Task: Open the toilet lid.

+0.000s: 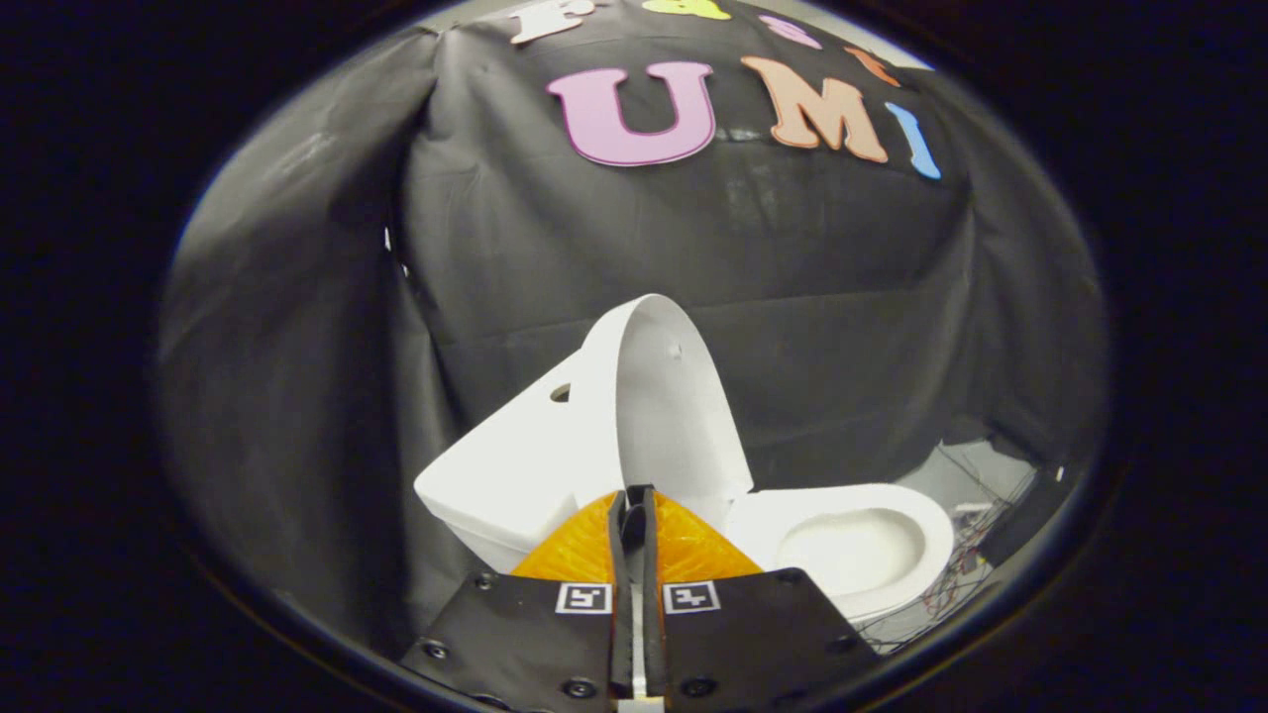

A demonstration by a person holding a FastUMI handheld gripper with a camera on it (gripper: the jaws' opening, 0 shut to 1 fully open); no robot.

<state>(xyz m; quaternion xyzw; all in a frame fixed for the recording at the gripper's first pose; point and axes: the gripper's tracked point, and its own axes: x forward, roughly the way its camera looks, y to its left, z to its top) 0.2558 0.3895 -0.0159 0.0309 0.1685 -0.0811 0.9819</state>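
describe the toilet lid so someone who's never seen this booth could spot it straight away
Start at the white toilet standing before the black cloth wall. The toilet lid is the tall, rounded white panel raised upright between the tank and the open bowl, just beyond the gripper, whose jaws look closed with nothing between them. Unlike the blocky tank and hollow bowl, it is thin and flat.

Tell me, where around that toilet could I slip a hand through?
Judging loosely: open air lies between the raised lid and the bowl's seat. The closed gripper sits tight against the lid's lower edge, beside the tank. Tangled wires crowd the floor beyond the bowl.
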